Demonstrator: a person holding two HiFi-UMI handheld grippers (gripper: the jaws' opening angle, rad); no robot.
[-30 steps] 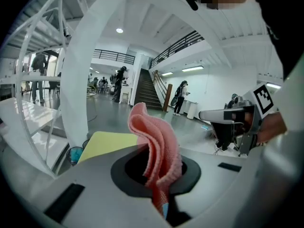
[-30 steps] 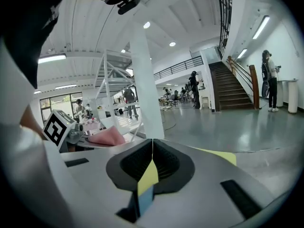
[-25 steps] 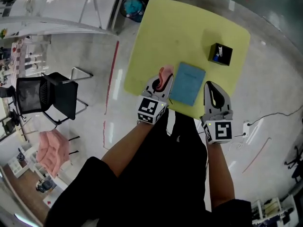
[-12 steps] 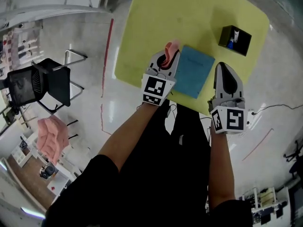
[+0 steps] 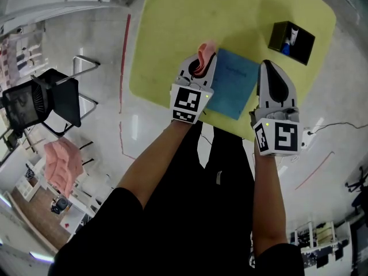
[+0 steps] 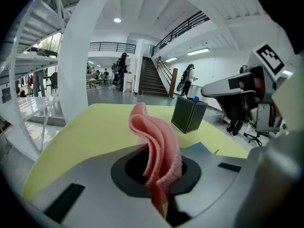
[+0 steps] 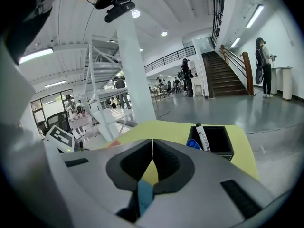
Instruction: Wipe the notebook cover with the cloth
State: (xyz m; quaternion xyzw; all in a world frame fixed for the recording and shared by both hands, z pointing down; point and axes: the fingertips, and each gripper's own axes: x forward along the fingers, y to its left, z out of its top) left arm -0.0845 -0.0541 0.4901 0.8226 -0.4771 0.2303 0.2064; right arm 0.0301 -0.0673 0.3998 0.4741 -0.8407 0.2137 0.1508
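Note:
A blue notebook (image 5: 233, 84) lies flat near the front edge of the yellow-green table (image 5: 172, 27). My left gripper (image 5: 202, 62) is just left of the notebook's left edge, shut on a pink cloth (image 5: 204, 54). In the left gripper view the cloth (image 6: 158, 144) stands up in folds from between the jaws, and a corner of the notebook (image 6: 200, 148) shows to the right. My right gripper (image 5: 271, 68) hovers by the notebook's right edge, shut and holding nothing. Its tips (image 7: 152, 144) touch, and the notebook (image 7: 144, 194) shows below them.
A black pen holder (image 5: 291, 42) with markers stands at the table's far right, also seen as a box (image 7: 212, 139) ahead of the right gripper. A black chair (image 5: 46, 99) and a pink-draped chair (image 5: 60, 165) stand on the floor to the left. A cable (image 5: 333, 126) runs on the right.
Both grippers have moved a little forward over the table's front edge, alongside the notebook. The cloth stays held in the left gripper.

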